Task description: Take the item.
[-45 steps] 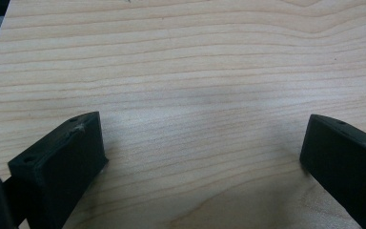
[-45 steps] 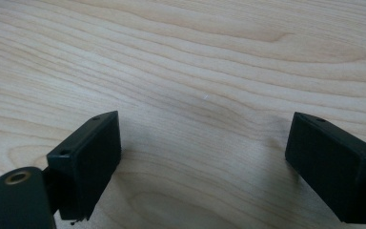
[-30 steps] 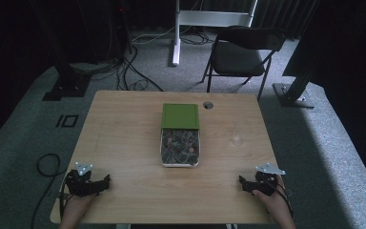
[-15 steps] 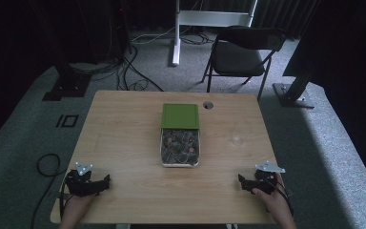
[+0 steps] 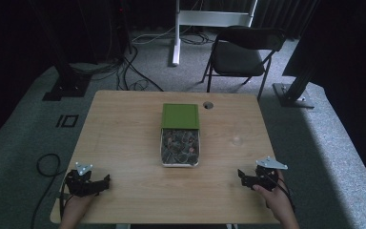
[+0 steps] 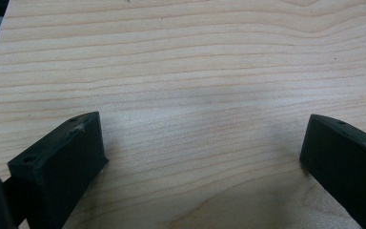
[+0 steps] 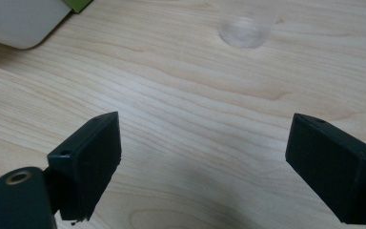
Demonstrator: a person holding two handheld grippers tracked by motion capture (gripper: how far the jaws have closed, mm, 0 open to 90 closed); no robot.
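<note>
Left gripper (image 5: 106, 179): jaws spread wide, nothing between, low at near left corner of table (image 5: 124, 129).
Right gripper (image 5: 240, 173): jaws spread wide too, holding nothing, near right corner.
Box (image 5: 180, 148): mid table, full of small bits, well apart from both.
Green lid (image 5: 180, 115): slid back, box half open.
Clear cup (image 7: 246, 23): ahead of right gripper, looks bare inside.
Done: likely nothing yet.
Left: all the picking.

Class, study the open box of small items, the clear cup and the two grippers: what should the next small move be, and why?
Probably the right gripper should ease forward toward the clear cup. Its jaws stand wide open over bare table, and the cup lies just ahead of it, beside the box. The left gripper is open too, but farther off.
</note>
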